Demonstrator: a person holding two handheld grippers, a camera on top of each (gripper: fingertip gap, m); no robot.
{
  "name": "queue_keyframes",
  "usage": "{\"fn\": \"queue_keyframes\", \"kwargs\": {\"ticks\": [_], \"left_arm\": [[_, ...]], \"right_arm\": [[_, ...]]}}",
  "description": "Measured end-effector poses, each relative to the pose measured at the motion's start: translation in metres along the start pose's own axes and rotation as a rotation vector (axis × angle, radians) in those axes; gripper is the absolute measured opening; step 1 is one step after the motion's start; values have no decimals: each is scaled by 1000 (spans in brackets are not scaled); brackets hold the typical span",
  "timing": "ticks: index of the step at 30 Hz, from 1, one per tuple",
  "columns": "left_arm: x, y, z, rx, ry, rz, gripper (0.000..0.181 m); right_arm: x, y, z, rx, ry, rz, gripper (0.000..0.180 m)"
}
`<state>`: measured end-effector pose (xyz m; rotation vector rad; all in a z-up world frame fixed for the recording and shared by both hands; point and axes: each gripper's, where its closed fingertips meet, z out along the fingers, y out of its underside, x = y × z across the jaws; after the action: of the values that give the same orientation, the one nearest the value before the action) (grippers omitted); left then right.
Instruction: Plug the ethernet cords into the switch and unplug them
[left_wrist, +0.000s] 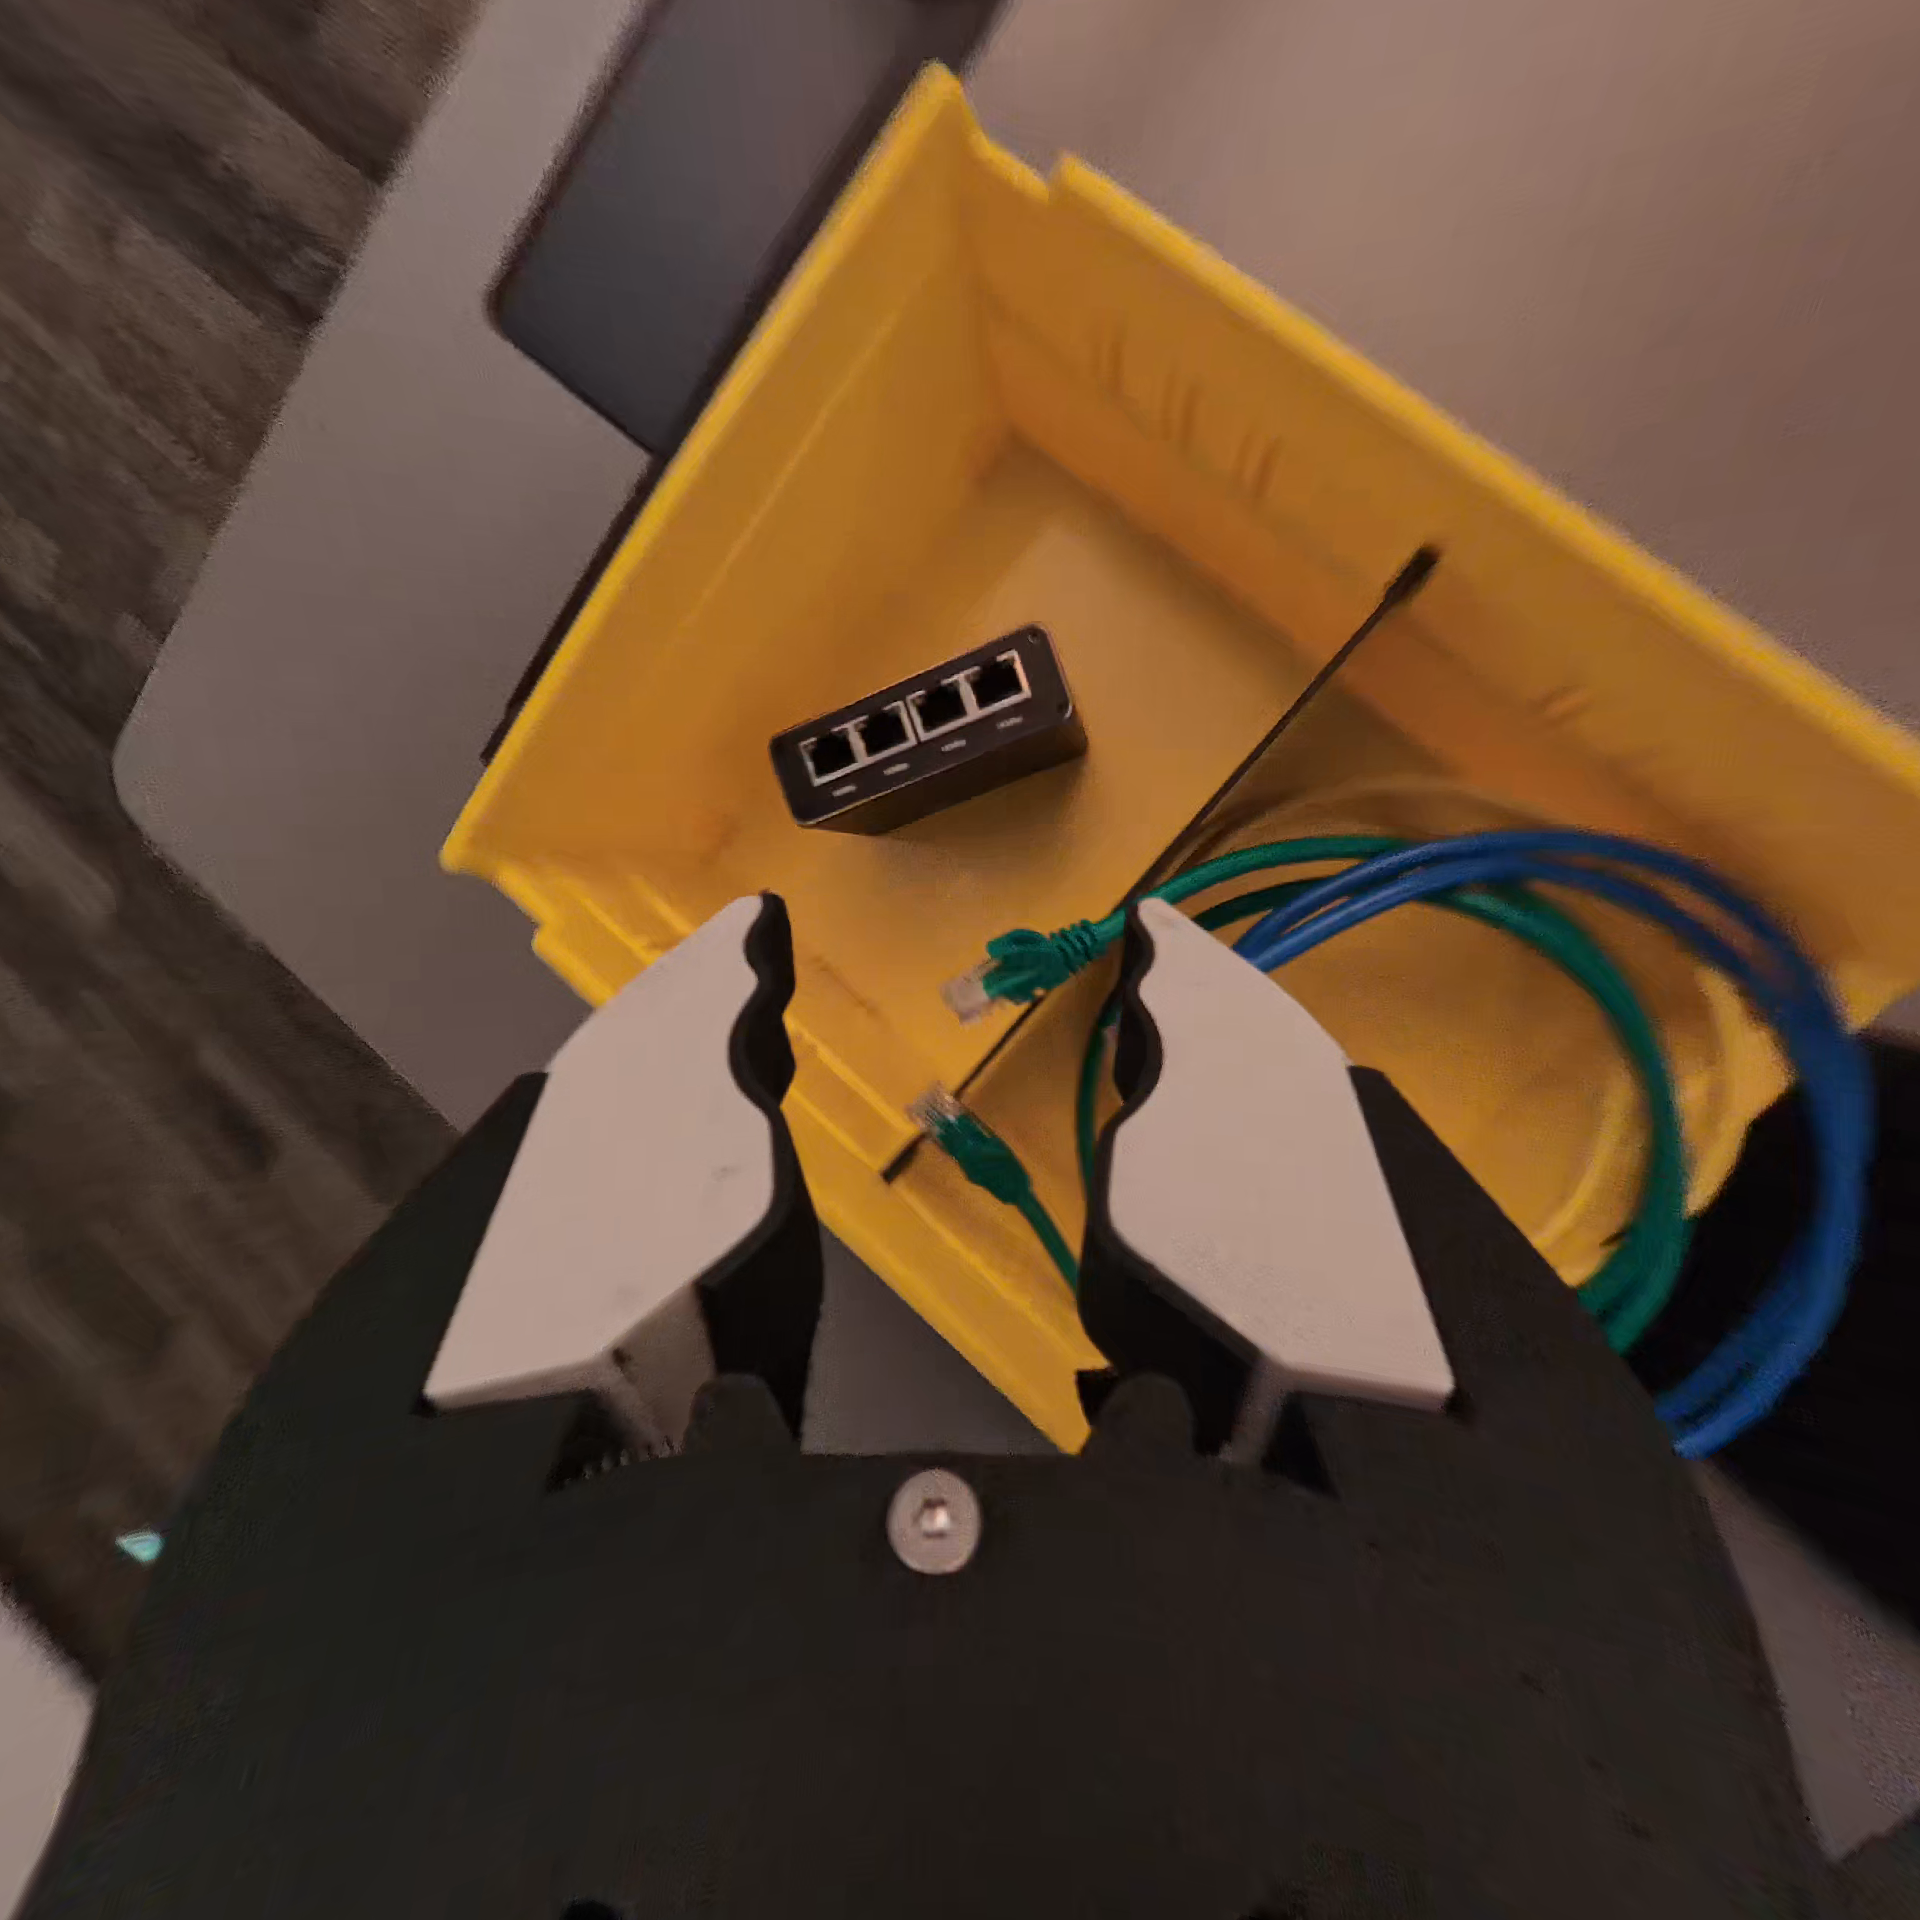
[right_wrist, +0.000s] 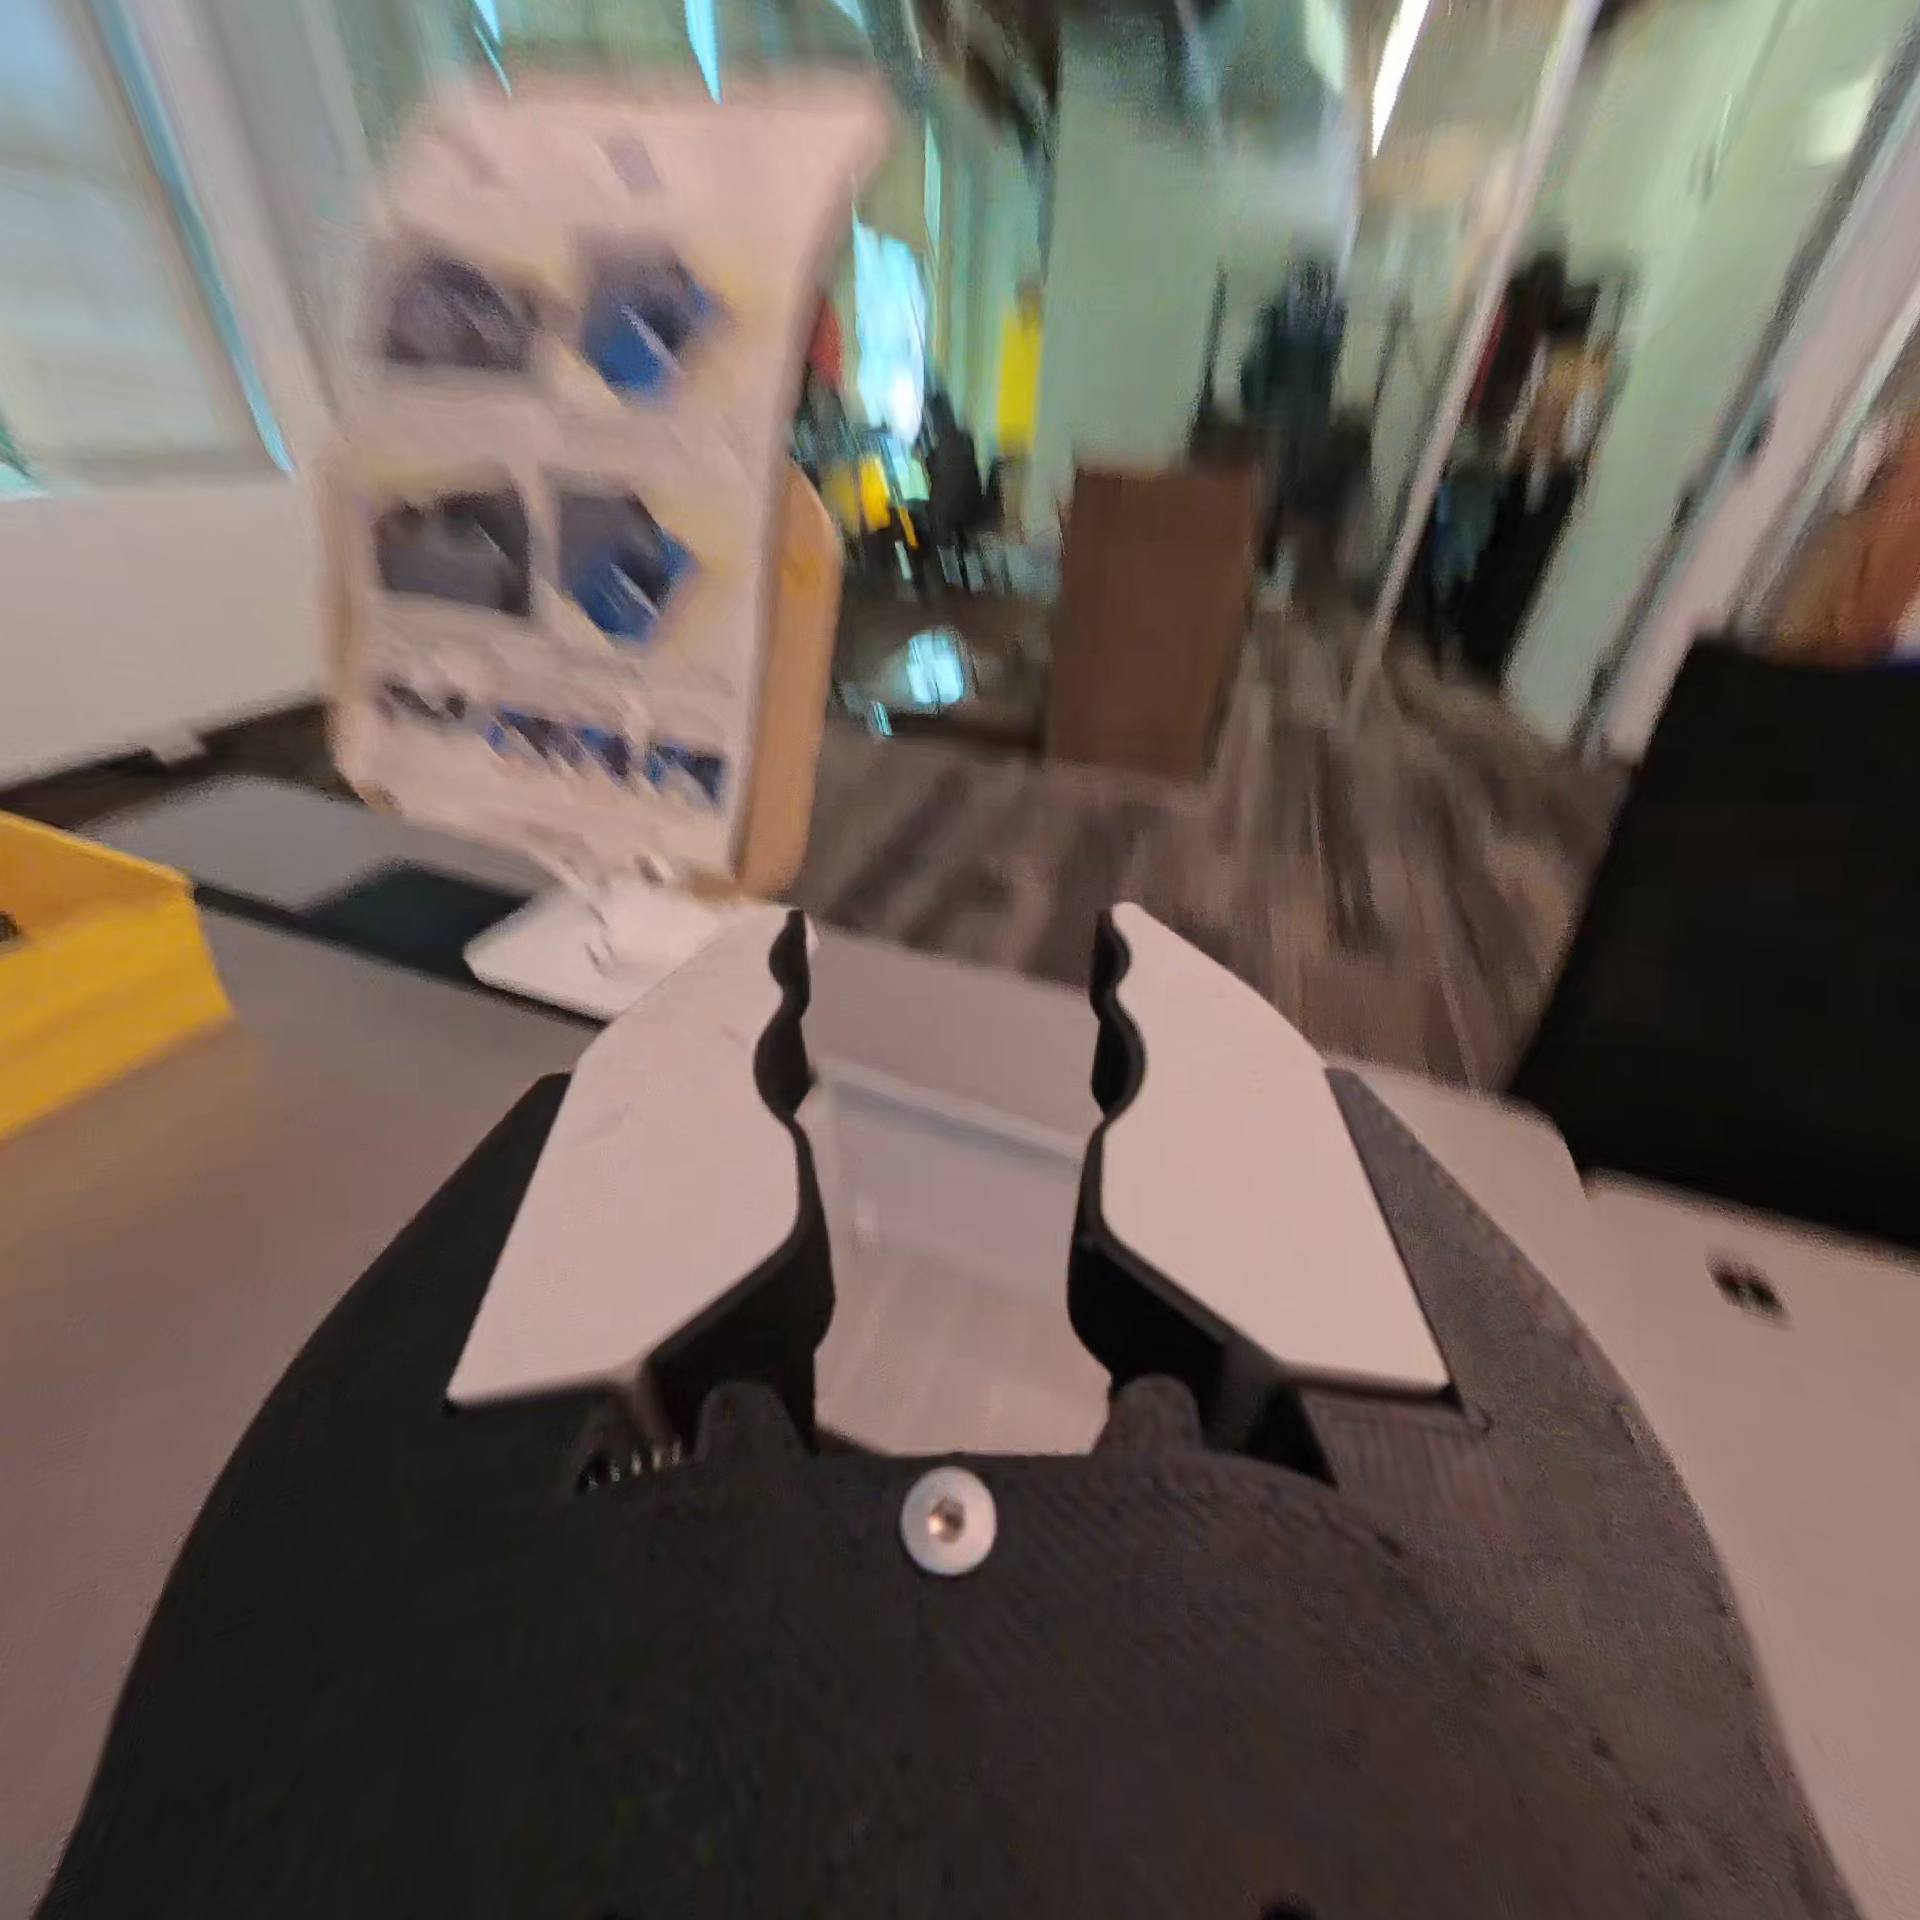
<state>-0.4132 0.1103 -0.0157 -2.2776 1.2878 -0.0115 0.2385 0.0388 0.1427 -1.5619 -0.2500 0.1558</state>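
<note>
Both my grippers, left (left_wrist: 951, 914) and right (right_wrist: 951, 920), gape with nothing held, while the black switch (left_wrist: 928, 729) lies in the yellow bin (left_wrist: 831, 436) near the green cord (left_wrist: 1351, 862) and blue cord (left_wrist: 1714, 883).

Ahead of the left jaws a bin (left_wrist: 1538, 623) is set on the counter (left_wrist: 343, 665). In the bin, a switch (left_wrist: 928, 730) is placed beyond the jaw tips, its ports turned toward them. Two cord plugs (left_wrist: 1013, 961) are found between the jaws, nearer than the switch, crossed by a thin rod (left_wrist: 1226, 800). Coiled cords (left_wrist: 1662, 1039) are laid to the right, looping over the bin's near wall. From the right jaws, the bin's corner (right_wrist: 94, 966) is seen far left, and a standing board (right_wrist: 582, 488) ahead-left.
</note>
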Motion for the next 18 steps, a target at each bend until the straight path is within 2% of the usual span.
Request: {"fn": "queue_keyframes", "kwargs": {"ticks": [3,5,7,12,16,18], "left_arm": [[-13,1,34,-168,-32,221,66],[-17,1,53,-259,-25,328,66],[-22,3,67,-349,-23,427,66],[-21,5,94,-450,18,609,64],[-14,9,113,-473,47,660,64],[-11,11,118,-473,62,668,55]], "right_arm": [[-33,-43,-22,314,-26,-83,54],[-43,-52,-30,373,-30,-104,50],[-44,-53,-31,382,-30,-76,50],[-38,-45,-23,403,-96,77,49],[-27,-26,-13,315,-100,83,50],[-21,-18,-13,285,-80,71,50]]}}
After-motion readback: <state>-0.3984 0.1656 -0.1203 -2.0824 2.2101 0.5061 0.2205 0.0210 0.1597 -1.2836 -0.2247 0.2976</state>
